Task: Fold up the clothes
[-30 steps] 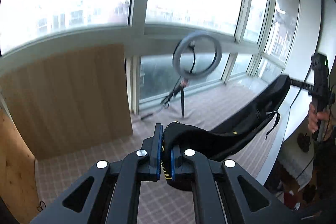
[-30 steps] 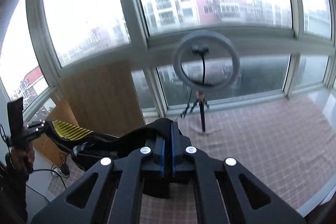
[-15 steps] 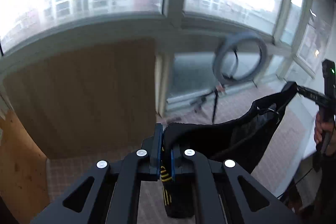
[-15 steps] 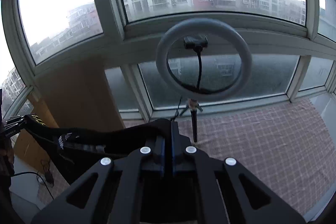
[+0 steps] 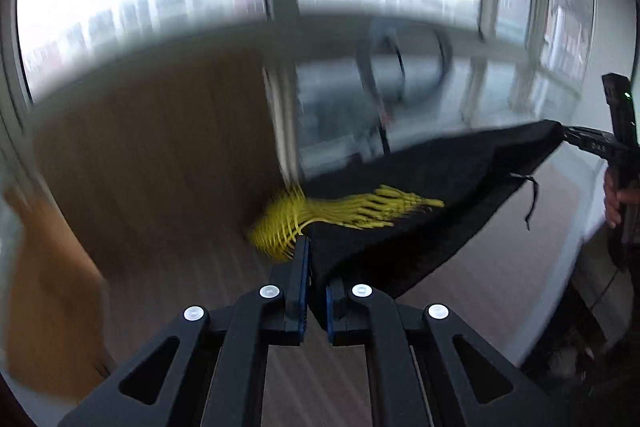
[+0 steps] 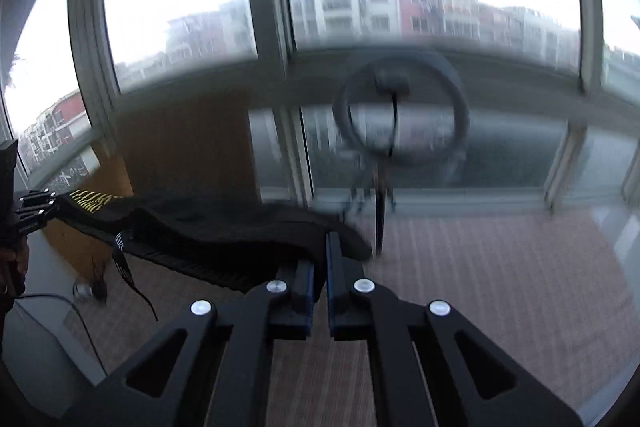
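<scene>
One black garment (image 5: pixel 420 195) with a yellow printed pattern (image 5: pixel 344 215) is held in the air, stretched between the two pairs of tongs, well above the checked floor (image 6: pixel 500 267). The left tongs (image 5: pixel 316 291) are closed on one edge of it, near the yellow print; the right tongs (image 6: pixel 318 287) are closed on the opposite edge, with cloth pinched between the blue pads in both views.

Only narrow bites of fabric are gripped, so an edge could be pulled out if the two hands were drawn too far apart. Should one side be lowered sooner than the other, the cloth would likely be laid down creased or skewed. A dangling drawstring (image 6: pixel 132 279) could be trapped under a fold. No table can be seen in either view, so where the garment would be laid cannot be told.

Counted: one garment, two pairs of tongs, one ring light (image 6: pixel 400 115) on a stand at the far windows, one wooden panel (image 5: pixel 160 155) at the far left.
</scene>
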`<state>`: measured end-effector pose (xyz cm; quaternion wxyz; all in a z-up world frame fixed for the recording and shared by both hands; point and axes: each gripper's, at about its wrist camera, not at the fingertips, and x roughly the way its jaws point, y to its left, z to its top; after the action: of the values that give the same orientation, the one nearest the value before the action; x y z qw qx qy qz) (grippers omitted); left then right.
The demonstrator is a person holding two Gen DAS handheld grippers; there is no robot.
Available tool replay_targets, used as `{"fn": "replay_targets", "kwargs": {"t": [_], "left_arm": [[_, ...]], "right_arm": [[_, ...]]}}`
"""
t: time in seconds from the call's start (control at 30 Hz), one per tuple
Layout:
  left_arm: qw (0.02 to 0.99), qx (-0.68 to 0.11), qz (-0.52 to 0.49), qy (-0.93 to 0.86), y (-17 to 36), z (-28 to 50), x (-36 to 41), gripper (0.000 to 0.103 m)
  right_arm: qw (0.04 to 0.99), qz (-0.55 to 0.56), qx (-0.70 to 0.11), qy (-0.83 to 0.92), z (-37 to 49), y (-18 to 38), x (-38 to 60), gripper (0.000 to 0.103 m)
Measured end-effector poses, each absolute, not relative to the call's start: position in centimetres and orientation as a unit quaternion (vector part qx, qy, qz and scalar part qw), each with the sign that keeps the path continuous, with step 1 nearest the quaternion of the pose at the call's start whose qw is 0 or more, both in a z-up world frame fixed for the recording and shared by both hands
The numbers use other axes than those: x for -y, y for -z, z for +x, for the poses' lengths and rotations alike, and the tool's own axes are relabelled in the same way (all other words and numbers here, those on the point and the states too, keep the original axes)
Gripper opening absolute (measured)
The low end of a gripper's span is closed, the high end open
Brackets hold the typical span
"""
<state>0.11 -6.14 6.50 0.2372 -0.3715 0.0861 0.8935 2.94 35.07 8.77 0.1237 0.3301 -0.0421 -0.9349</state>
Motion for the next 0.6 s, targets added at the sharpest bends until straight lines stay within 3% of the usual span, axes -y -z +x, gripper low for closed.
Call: {"fn": "replay_targets", "kwargs": {"t": [0.13, 0.3, 0.4, 0.43, 0.6], "left_arm": [[0.246, -0.075, -0.495, -0.83, 9.4, 4.2, 5.0, 0.006], [0.231, -0.044, -0.589, -0.773, 21.2, 7.6, 5.9, 0.006], [0.232, -0.038, -0.599, -0.765, 23.2, 8.9, 6.5, 0.008], [0.232, -0.037, -0.599, -0.766, 23.4, 9.2, 6.6, 0.013], [0.245, -0.029, -0.599, -0.761, 23.3, 10.4, 7.7, 0.019]], "right_arm": [[0.097, 0.455, 0.081, 0.881, 6.5, 5.6, -35.5, 0.005], [0.075, 0.57, 0.041, 0.817, 9.8, 17.9, -33.3, 0.005], [0.068, 0.594, 0.022, 0.801, 10.6, 20.0, -32.7, 0.005], [0.065, 0.599, 0.015, 0.798, 10.8, 20.3, -32.6, 0.005], [0.073, 0.6, -0.012, 0.796, 12.7, 19.0, -32.1, 0.007]]}}
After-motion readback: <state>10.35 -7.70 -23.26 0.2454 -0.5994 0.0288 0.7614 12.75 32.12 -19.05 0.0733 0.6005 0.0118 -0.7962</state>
